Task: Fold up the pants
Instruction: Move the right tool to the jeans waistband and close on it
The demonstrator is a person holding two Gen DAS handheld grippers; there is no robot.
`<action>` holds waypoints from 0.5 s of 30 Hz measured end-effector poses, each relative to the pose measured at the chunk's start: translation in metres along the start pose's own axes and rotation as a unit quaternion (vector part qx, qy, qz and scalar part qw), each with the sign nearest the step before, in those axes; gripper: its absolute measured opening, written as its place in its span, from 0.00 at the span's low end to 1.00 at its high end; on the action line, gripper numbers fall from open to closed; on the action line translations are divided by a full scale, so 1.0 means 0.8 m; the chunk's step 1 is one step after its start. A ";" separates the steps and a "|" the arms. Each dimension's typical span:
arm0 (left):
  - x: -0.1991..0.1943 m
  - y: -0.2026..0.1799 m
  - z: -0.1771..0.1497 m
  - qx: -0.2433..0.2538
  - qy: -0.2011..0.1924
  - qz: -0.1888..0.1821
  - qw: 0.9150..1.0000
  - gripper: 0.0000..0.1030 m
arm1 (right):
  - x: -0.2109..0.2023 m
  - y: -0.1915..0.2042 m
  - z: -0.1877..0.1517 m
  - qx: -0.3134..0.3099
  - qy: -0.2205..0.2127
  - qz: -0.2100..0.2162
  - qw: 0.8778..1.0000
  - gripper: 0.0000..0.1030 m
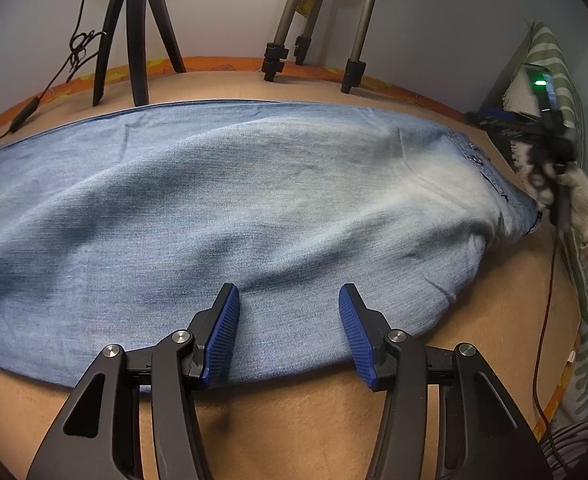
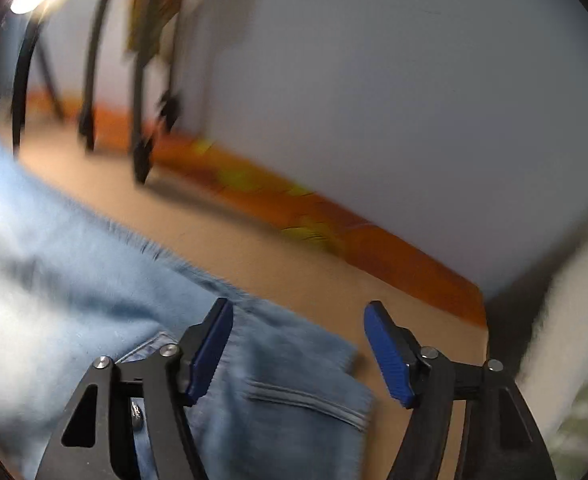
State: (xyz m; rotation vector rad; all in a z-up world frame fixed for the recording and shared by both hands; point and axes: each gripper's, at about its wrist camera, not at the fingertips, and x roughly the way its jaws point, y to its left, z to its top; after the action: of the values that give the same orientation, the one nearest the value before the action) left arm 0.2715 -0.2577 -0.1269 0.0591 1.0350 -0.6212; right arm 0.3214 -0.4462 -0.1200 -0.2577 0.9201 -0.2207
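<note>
Pants: light blue denim, lying flat across the brown surface, filling the middle of the left wrist frame from the left edge to right of centre. Waistband end sits at centre right, leg end runs out of frame left. Fabric mostly smooth, with a few soft wrinkles.

Left tool: jaws spread wide, nothing between them. Blue pads hover over the near edge of the denim at bottom centre. Can't tell whether they touch the cloth.

Right tool: jaws also spread wide, holding nothing. Right wrist view is heavily motion-blurred. The left pad sits over the waistband corner at bottom centre, where a pocket seam shows; the right pad is over bare brown surface. Contact with the denim: can't tell.

In the left wrist view the right tool appears at the right edge, blurred, gripped by a gloved hand just beside the waistband corner.

Background, upper part of the frame: black tripod upper left with a cable hanging off it, grey tripod upper centre, both standing on the surface beyond the pants. Orange patterned strip runs along the wall base. Striped green fabric at the far right.
</note>
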 end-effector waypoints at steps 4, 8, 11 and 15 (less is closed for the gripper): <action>0.001 0.001 0.002 -0.012 0.001 0.000 1.000 0.49 | -0.035 -0.080 -0.041 0.125 0.006 0.031 0.992 0.68; 0.001 -0.002 0.003 -0.020 0.003 -0.006 1.000 0.49 | -0.031 -0.117 -0.084 0.199 0.042 0.052 0.978 0.68; -0.004 -0.010 0.005 -0.012 0.000 -0.007 1.000 0.49 | -0.016 -0.119 -0.105 0.230 0.070 0.084 0.967 0.68; -0.011 -0.017 0.007 0.006 -0.011 -0.002 1.000 0.49 | -0.022 -0.098 -0.111 0.219 0.072 0.113 0.966 0.62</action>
State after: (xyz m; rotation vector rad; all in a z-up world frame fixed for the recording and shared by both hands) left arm 0.2654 -0.2668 -0.1132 0.0614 1.0105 -0.6300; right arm 0.2334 -0.5263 -0.1337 0.2756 1.0111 -0.2278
